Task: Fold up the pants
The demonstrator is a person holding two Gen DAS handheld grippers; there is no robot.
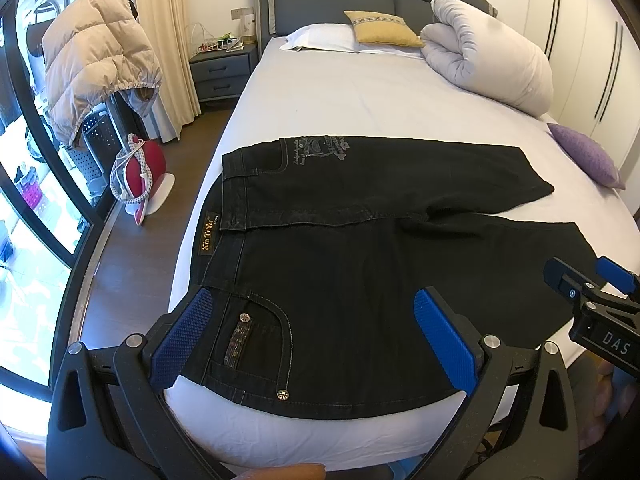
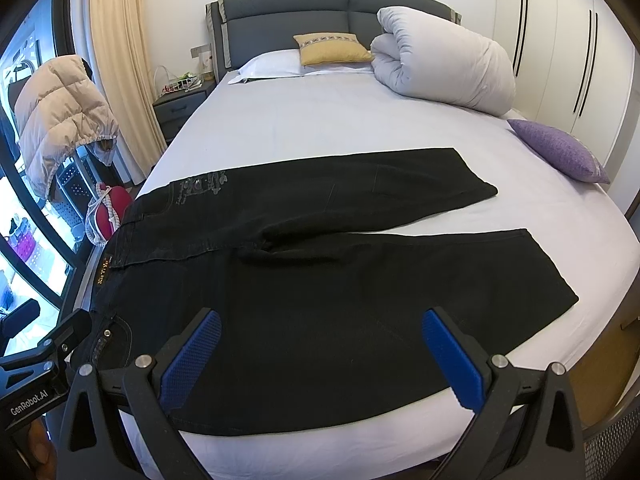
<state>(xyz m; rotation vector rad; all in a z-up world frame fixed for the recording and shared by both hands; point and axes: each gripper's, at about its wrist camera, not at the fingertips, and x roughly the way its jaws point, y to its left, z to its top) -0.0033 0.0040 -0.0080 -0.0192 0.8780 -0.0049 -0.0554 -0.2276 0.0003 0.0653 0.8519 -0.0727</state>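
Left wrist view: black pants (image 1: 340, 240) lie flat across the bed's (image 1: 360, 92) near end, waistband left. Left claw (image 1: 316, 336) hovers released near the pocket; right claw (image 2: 320, 360) likewise released above the near leg.

Both cameras look forward between their open tongs from the bed's (image 1: 320, 96) near edge. Both views share the pants (image 1: 360, 248) close ahead, with the headboard (image 2: 320, 12) far beyond.

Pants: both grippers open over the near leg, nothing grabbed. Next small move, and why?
Probably lower the left gripper onto the near waistband edge of the pants and pinch. The pants lie flat and unfolded on the bed, legs spread; both the left and right gripper are open and empty.
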